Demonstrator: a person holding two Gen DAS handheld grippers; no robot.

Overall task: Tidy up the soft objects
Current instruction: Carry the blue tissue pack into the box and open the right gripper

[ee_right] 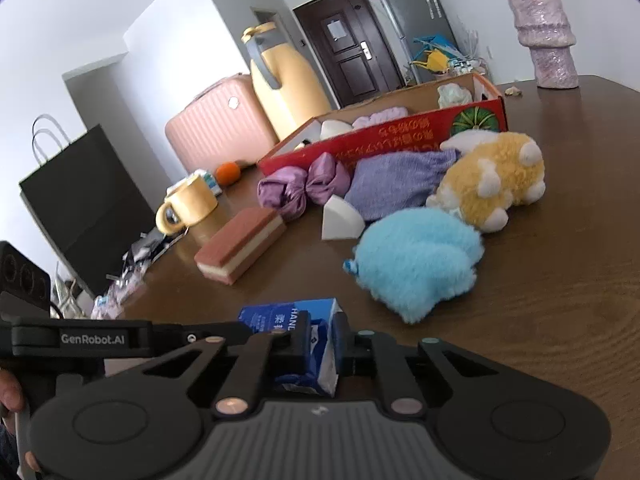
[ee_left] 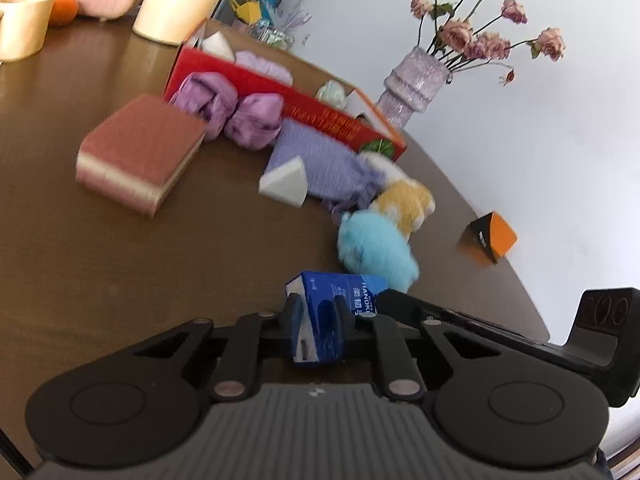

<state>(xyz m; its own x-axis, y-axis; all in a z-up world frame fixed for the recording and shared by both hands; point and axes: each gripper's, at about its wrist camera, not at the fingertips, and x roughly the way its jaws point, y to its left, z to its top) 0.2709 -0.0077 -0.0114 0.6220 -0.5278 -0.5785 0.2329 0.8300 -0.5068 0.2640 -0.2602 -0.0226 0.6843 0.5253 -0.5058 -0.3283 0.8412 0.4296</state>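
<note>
Both grippers are shut on one blue tissue pack (ee_left: 326,316), one at each end, just above the brown table (ee_left: 120,264). My left gripper (ee_left: 318,312) pinches one end; my right gripper (ee_right: 320,338) pinches the other end of the pack (ee_right: 308,332). Ahead lie a blue plush (ee_right: 416,260), a yellow plush (ee_right: 492,184), a purple knit pouch (ee_right: 396,182), a purple scrunchie (ee_right: 300,188), a white sponge wedge (ee_right: 340,220) and a pink layered sponge (ee_right: 240,244). A red cardboard box (ee_right: 384,136) behind them holds several soft items.
A lilac vase with dried roses (ee_left: 416,84) stands by the box end. An orange-black small box (ee_left: 490,238) sits near the table edge. A yellow mug (ee_right: 188,204), an orange (ee_right: 228,172) and a yellow jug (ee_right: 284,84) stand at the far side.
</note>
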